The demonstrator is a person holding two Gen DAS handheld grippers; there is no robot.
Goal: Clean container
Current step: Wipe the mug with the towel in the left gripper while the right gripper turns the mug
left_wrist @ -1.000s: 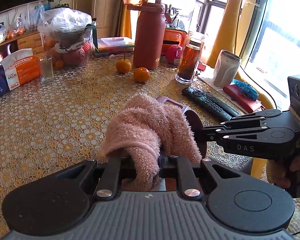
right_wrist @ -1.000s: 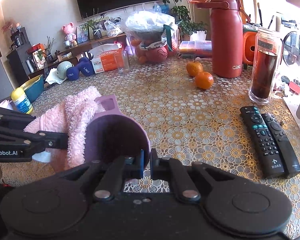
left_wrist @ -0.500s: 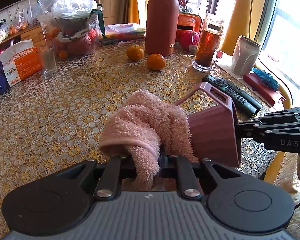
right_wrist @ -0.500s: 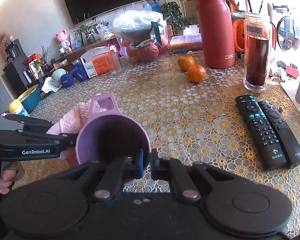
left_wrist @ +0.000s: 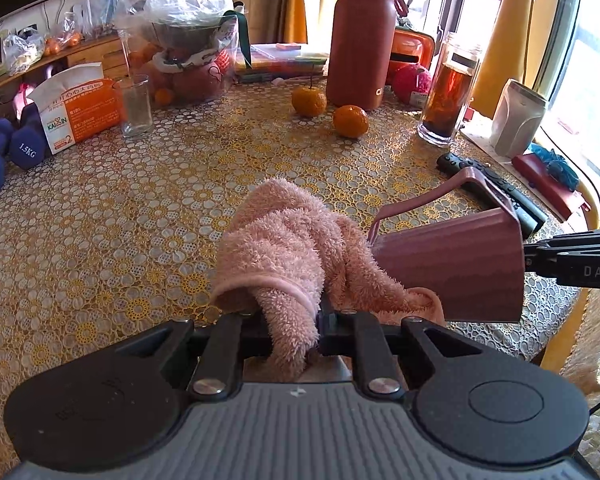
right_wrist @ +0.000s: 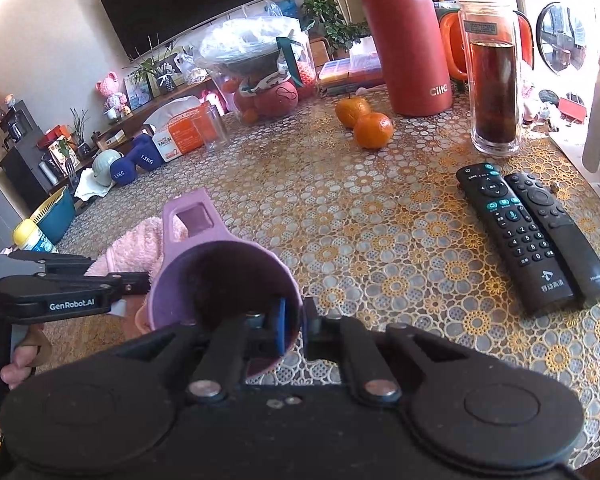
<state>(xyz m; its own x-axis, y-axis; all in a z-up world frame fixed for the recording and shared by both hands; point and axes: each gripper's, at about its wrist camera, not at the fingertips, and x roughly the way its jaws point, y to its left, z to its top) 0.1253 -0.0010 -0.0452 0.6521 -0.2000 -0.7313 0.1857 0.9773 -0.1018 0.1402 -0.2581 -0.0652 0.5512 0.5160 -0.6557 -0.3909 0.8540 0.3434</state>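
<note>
Beyond the held cup (right_wrist: 224, 280), two remotes (right_wrist: 532, 236) lie beside oranges (right_wrist: 364, 120).

black gripper (right_wrist: 294, 322) bodies w/ silver screws, "GenRobot.AI" mark, blue pad

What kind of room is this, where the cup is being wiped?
Most likely a home living room: a wall-mounted television, two remote controls on a lace-covered table, and dumbbells.
</note>
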